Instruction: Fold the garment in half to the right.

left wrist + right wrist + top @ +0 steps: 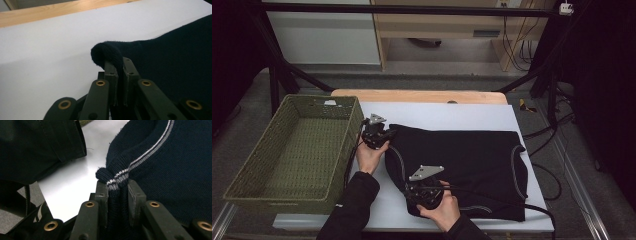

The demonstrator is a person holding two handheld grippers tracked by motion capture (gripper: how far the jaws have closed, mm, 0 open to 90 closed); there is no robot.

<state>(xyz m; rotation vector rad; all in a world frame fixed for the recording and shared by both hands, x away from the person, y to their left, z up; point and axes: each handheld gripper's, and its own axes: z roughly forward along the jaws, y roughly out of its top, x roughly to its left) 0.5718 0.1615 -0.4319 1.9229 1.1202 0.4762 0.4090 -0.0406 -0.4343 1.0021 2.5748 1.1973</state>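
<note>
Both hand-held grippers, left and right, pinch the dark knitted sweater's edge; lift evenly, keeping the fabric taut.

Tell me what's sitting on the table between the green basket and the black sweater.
In the high view, the left gripper and the hand holding it lie between the basket and the sweater, over bare white table cover; its jaws pinch the sweater's edge.

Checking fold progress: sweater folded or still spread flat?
Folded: the dark sweater lies as a compact rectangle on the white table; no sleeves stick out.
</note>
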